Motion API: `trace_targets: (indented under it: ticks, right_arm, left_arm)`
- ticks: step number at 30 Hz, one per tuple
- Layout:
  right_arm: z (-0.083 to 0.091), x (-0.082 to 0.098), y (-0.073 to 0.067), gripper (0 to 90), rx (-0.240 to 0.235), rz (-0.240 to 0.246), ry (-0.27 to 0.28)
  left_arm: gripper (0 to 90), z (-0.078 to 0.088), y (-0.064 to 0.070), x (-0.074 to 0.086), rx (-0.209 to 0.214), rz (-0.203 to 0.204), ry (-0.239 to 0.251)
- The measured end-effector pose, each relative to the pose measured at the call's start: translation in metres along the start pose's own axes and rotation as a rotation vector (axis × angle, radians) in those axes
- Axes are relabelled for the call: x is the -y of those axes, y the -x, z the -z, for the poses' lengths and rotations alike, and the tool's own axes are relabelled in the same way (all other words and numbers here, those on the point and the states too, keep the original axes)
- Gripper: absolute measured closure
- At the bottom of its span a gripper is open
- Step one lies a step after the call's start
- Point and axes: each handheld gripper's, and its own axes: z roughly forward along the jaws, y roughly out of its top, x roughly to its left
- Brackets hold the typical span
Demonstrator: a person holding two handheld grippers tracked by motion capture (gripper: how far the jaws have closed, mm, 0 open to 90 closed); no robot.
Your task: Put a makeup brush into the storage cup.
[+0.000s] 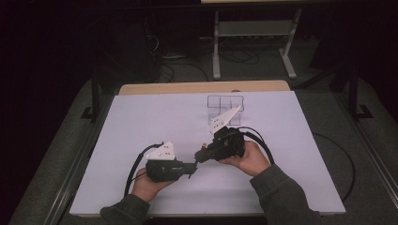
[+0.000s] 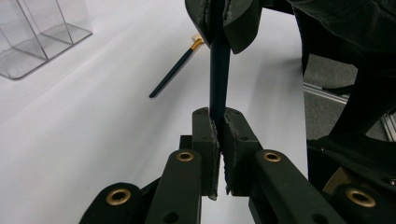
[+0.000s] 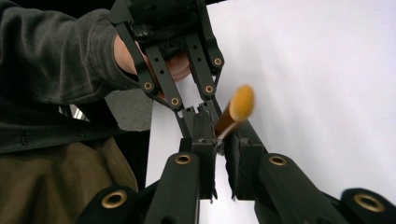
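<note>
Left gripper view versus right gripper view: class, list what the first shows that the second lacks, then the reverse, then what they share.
Left gripper view: a clear compartment box and a second pencil lying loose on the table. Right gripper view: the held pencil's orange end, plus the person's hand and grey sleeve behind the left gripper. Both: the dark pencil clamped between the left gripper and the right gripper, over the white table.

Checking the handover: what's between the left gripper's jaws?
A dark pencil is clamped between the left gripper's pads; its far end runs into the right gripper, also shut on it. The stretch inside the pads is covered. A second pencil lies on the table.
</note>
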Motion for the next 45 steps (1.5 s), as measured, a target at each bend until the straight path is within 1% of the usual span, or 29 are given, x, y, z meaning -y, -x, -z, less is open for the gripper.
trace_targets:
  ticks: [4, 6, 7, 8, 10, 11, 15, 16, 17, 21, 23, 25, 26, 28, 31, 34, 37, 41, 43, 45]
  right_arm:
    - [-0.001, 0.000, 0.000, 82.6, -0.006, -0.010, -0.019]
    - [-0.001, -0.001, 0.000, 82.6, -0.002, -0.009, -0.037]
    - [0.000, -0.001, 0.000, 82.6, 0.005, -0.006, -0.043]
    - [0.001, -0.001, 0.001, 82.6, 0.013, 0.002, -0.055]
    - [0.003, 0.000, 0.003, 82.6, 0.025, -0.002, -0.077]
    - [0.004, 0.000, 0.004, 82.6, 0.037, 0.000, -0.083]
    - [0.010, 0.000, 0.008, 82.6, 0.057, -0.009, -0.115]
    - [0.011, 0.000, 0.010, 82.6, 0.063, -0.004, -0.118]
    - [0.013, 0.000, 0.012, 82.6, 0.070, -0.004, -0.128]
    - [0.020, 0.000, 0.018, 82.6, 0.093, -0.017, -0.151]
    - [0.024, 0.000, 0.021, 82.6, 0.104, -0.025, -0.159]
    - [0.028, 0.000, 0.024, 82.6, 0.115, -0.033, -0.166]
    - [0.029, 0.000, 0.027, 82.6, 0.119, -0.028, -0.167]
    - [0.032, 0.000, 0.031, 82.6, 0.134, -0.037, -0.172]
    - [0.038, -0.002, 0.035, 82.6, 0.143, -0.046, -0.183]
    - [0.043, -0.004, 0.040, 82.6, 0.155, -0.045, -0.192]
    - [0.047, -0.006, 0.044, 82.6, 0.169, -0.048, -0.199]
    - [0.052, -0.010, 0.050, 82.6, 0.175, -0.059, -0.205]
    - [0.054, -0.012, 0.053, 82.6, 0.187, -0.057, -0.207]
    - [0.056, -0.015, 0.056, 82.6, 0.186, -0.057, -0.205]
  left_arm:
    - [82.6, -0.001, 0.001, 0.000, -0.004, -0.007, -0.014]
    - [78.3, -0.001, 0.002, 0.000, -0.019, -0.018, -0.027]
    - [76.3, -0.001, 0.002, 0.000, -0.021, -0.018, -0.033]
    - [74.8, 0.000, 0.001, 0.000, -0.026, -0.026, -0.038]
    - [72.0, 0.001, 0.001, 0.001, -0.033, -0.029, -0.049]
    - [71.2, 0.002, 0.001, 0.001, -0.035, -0.022, -0.047]
    - [68.1, 0.007, 0.001, 0.003, -0.052, -0.018, -0.060]
    - [67.6, 0.009, 0.000, 0.004, -0.056, -0.022, -0.064]
    - [66.8, 0.010, 0.000, 0.005, -0.060, -0.015, -0.066]
    - [64.3, 0.017, -0.002, 0.009, -0.073, -0.007, -0.085]
    - [62.8, 0.021, -0.003, 0.012, -0.085, -0.002, -0.091]
    - [61.1, 0.024, -0.003, 0.014, -0.098, -0.005, -0.098]
    - [60.7, 0.026, -0.004, 0.015, -0.101, -0.006, -0.100]
    - [59.7, 0.029, -0.003, 0.017, -0.109, -0.002, -0.105]
    - [58.5, 0.034, -0.002, 0.021, -0.124, 0.000, -0.109]
    - [58.1, 0.039, -0.002, 0.024, -0.137, 0.010, -0.106]
    - [56.6, 0.044, -0.002, 0.027, -0.154, 0.007, -0.112]
    - [56.2, 0.049, -0.002, 0.032, -0.168, 0.026, -0.115]
    - [56.0, 0.051, -0.002, 0.035, -0.177, 0.025, -0.122]
    - [55.6, 0.053, -0.002, 0.037, -0.183, 0.027, -0.123]
